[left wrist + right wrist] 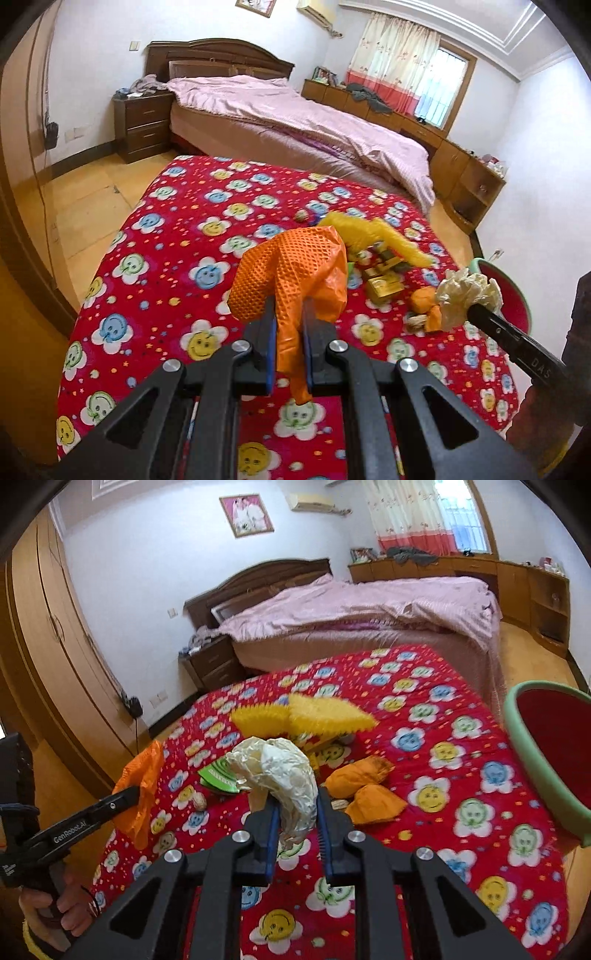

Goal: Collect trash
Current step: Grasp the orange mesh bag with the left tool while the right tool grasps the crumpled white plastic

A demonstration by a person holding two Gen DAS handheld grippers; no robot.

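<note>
In your left wrist view, your left gripper (290,314) sits at the lower centre of the frame, angled down toward the red flowered cloth (155,236). Its jaws are squeezed tight on an orange glove (295,273), which bunches up above the fingertips while one finger of it dangles below between the pads. At the right edge your right gripper (471,308) reaches in from the lower right, clamped on a crumpled paper wad (467,293) held clear of the cloth. Past the glove, right of centre, lie a yellow glove (364,230), some gold packets (384,284) and orange peel (424,301). A green-rimmed bin (513,291) peeks in at the right, behind the paper.

In your right wrist view, the right gripper (295,808) fills the lower centre, also tilted downward, its jaws narrowed onto the paper wad (280,771), which bulges above the fingertips. At the lower left, your left hand (55,908) wraps the handle of the other tool, whose fingers point up to the right with the orange glove (142,786) pinched at the tip. The bin (535,760) stands at the right edge. The orange peel (369,790) rests on the cloth (461,812) just right of the paper, a green wrapper (218,775) to its left.
</note>
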